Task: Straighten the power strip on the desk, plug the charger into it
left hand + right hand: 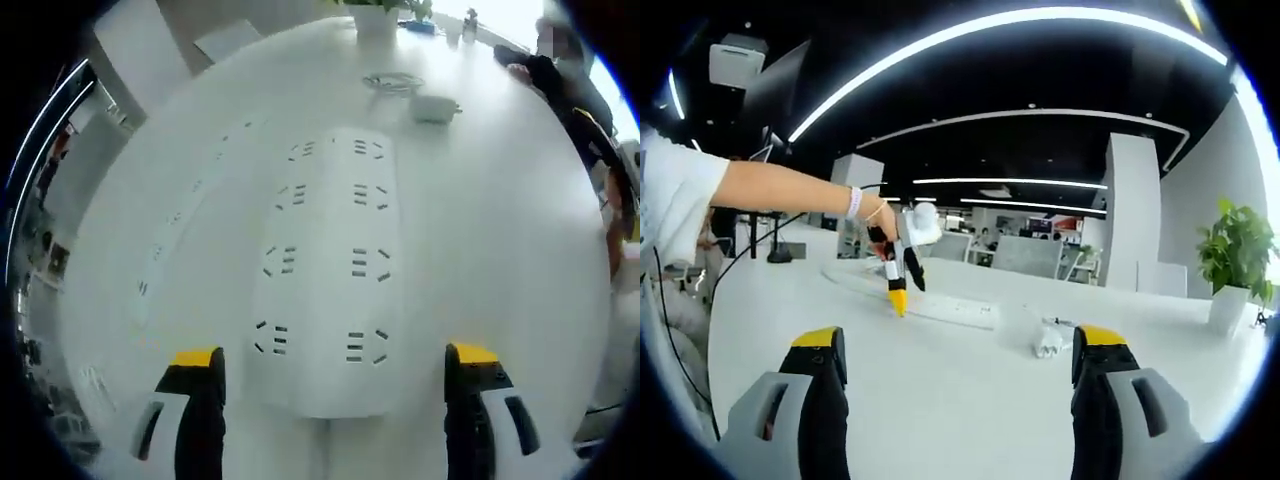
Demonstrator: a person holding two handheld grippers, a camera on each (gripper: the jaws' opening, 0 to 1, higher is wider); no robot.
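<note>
A white power strip (330, 270) with two rows of sockets lies on the white desk (500, 250), running away from my left gripper (334, 372). That gripper is open, its yellow-tipped jaws standing either side of the strip's near end without touching it. Beyond the strip's far end sit the white charger (435, 108) and its coiled cable (392, 82). In the right gripper view a person's hand holds the left gripper (904, 290) tip-down over the left end of the power strip (950, 310). The charger (1048, 340) lies to its right. My right gripper (960, 345) is open, well short of both.
A second, longer white strip (180, 225) lies at an angle left of the power strip. A potted plant (375, 15) stands at the desk's far edge, and a seated person (565, 85) is at the far right. Another potted plant (1232, 265) stands on the right.
</note>
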